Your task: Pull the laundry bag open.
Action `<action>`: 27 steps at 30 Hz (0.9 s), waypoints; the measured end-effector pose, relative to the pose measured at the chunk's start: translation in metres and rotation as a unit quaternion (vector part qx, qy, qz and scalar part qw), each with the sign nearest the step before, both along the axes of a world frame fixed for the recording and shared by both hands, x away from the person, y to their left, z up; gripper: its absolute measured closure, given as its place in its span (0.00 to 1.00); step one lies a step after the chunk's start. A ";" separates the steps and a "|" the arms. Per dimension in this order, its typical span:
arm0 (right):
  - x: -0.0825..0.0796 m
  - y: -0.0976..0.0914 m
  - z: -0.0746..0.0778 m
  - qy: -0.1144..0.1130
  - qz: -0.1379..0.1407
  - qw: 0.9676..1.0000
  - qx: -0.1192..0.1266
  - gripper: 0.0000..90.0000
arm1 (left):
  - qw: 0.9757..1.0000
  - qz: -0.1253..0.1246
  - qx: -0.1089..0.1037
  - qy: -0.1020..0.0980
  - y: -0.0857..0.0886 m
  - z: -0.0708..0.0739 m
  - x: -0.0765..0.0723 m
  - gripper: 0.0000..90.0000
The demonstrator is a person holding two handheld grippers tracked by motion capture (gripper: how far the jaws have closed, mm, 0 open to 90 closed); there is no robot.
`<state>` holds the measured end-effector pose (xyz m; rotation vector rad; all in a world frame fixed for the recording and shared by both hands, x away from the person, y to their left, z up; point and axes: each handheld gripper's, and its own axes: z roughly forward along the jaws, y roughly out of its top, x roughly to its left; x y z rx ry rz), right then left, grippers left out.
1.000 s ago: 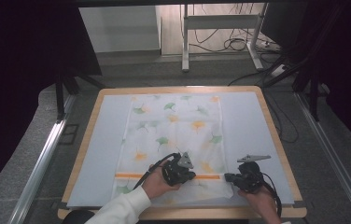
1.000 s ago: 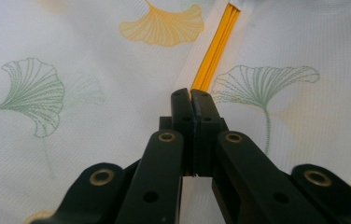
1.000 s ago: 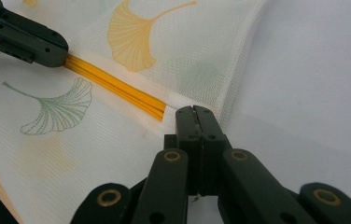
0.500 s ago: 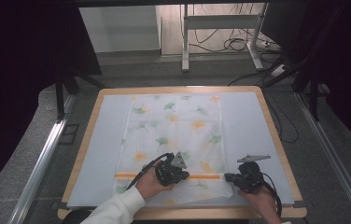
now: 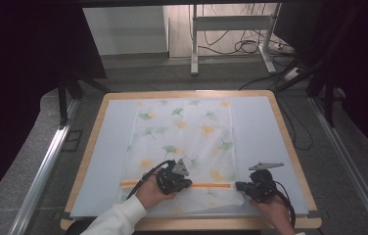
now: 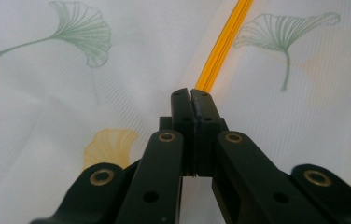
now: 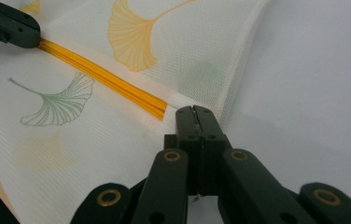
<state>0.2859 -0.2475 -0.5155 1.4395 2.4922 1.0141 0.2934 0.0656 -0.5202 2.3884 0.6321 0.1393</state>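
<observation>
Cloth (image 5: 184,142), a thin white mesh printed with ginkgo leaves, lay flat on the pale blue mat (image 5: 106,161) of the wood-edged table (image 5: 285,132), with an orange strip (image 5: 216,185) crossing it near the person's edge. Left gripper (image 5: 184,185) rested on the strip toward the cloth's left half, its jaws clenched together. Right gripper (image 5: 240,186) sat at the strip's right end by the cloth's side edge, jaws likewise clenched; whether either pinched a fold of mesh could not be made out, since the tips met the fabric where they closed. Such fabric would likely handle as light, limp and easily wrinkled or snagged, so the stiffer strip and the hemmed side edges seemed the soundest places to grip. Near edge of the cloth was partly covered by the hands.
</observation>
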 end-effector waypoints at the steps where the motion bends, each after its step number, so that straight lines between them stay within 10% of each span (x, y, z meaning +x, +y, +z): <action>1: 0.000 0.000 0.000 0.000 0.000 1.000 0.000 1.00 | 1.000 0.002 0.001 0.000 0.003 0.000 0.000 1.00; 27: 0.000 0.000 0.000 0.000 0.002 1.000 0.000 1.00 | 0.999 0.052 -0.015 0.011 0.056 -0.003 -0.013 1.00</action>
